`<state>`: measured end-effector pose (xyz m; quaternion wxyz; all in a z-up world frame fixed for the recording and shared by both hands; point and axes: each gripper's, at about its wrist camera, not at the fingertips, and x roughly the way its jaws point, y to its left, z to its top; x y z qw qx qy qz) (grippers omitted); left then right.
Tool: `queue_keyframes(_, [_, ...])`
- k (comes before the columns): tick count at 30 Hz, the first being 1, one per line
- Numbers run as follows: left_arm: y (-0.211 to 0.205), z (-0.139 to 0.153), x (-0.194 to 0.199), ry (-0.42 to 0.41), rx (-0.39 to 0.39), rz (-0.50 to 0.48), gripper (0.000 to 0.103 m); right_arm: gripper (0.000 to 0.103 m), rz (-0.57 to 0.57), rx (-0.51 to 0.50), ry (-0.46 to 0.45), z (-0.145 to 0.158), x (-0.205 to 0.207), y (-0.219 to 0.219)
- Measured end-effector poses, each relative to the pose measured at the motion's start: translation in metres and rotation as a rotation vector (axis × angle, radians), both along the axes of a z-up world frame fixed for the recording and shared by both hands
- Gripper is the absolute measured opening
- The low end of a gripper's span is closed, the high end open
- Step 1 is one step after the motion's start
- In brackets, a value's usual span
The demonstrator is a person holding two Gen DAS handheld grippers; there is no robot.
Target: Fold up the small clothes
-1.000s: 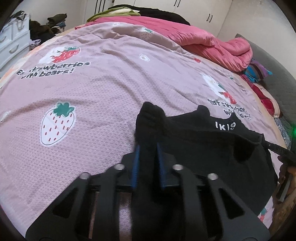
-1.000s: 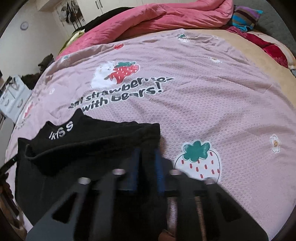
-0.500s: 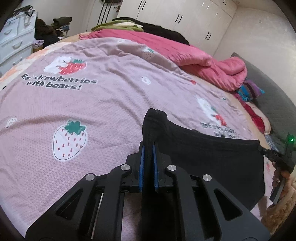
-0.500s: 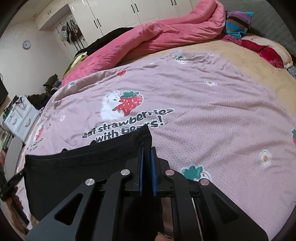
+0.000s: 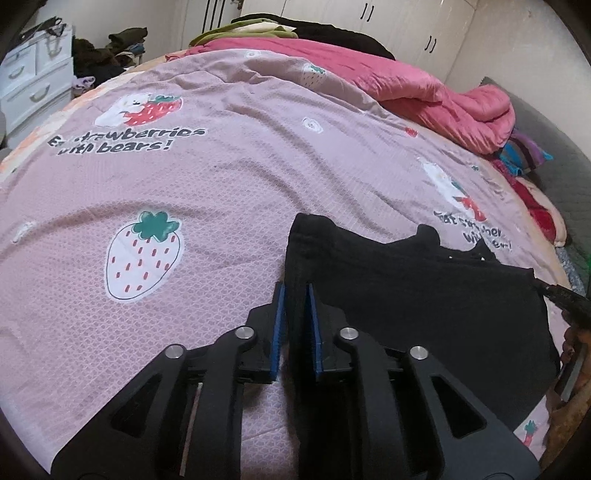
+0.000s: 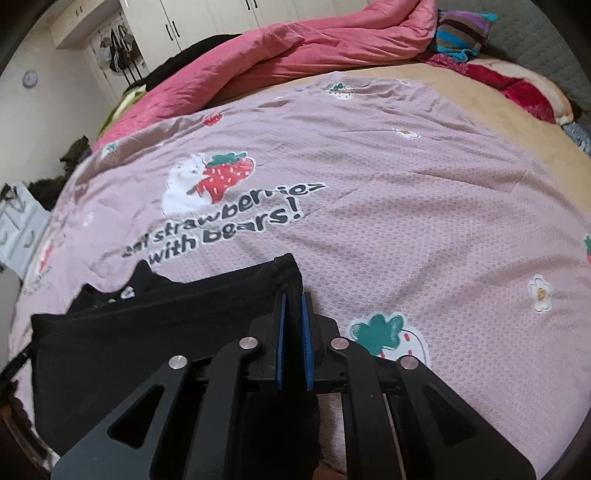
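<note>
Nearest, left gripper (image 5: 295, 291) clamped on one corner of a black garment (image 5: 413, 295), blue pads (image 5: 279, 325) pressed to the cloth from both sides. Right gripper (image 6: 291, 301) likewise pinching the opposite corner of the same garment (image 6: 147, 332), fingers closed on the fabric. Between the two, black cloth stretched out just above or on a pink bedspread (image 5: 229, 184) printed with strawberries and bears; contact unclear. Small white lettering partly hidden in a fold. Farther back, a rumpled pink quilt (image 5: 424, 88), a striped cushion (image 6: 461, 27), white cupboards (image 6: 207, 18).
</note>
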<state>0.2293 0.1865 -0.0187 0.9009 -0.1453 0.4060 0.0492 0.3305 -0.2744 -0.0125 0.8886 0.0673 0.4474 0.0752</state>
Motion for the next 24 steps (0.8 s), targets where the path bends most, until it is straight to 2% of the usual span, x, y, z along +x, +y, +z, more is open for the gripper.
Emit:
queue_keyframes(3, [-0.003, 0.008, -0.005, -0.018, 0.012, -0.001, 0.018, 0.023, 0.018, -0.006, -0.008, 0.005, -0.010, 0.002])
queue_keyframes(5, [-0.007, 0.014, -0.008, -0.023, 0.025, 0.003, 0.025, 0.041, 0.025, -0.019, -0.024, 0.010, -0.019, 0.002])
queue_keyframes(10, [-0.015, 0.027, -0.023, -0.027, 0.043, 0.012, 0.038, 0.048, 0.078, -0.046, -0.070, 0.024, -0.055, 0.008])
queue_keyframes(17, [-0.033, 0.034, -0.048, -0.015, 0.030, 0.000, 0.049, 0.052, 0.172, -0.084, -0.086, 0.027, -0.104, 0.022])
queue_keyframes(20, [-0.047, 0.028, -0.059, 0.020, 0.032, -0.021, 0.052, 0.055, 0.210, -0.095, -0.070, 0.022, -0.121, 0.029])
queue_keyframes(24, [-0.058, 0.004, -0.073, 0.111, 0.046, -0.029, 0.054, 0.056, 0.205, -0.106, 0.004, 0.003, -0.133, 0.027])
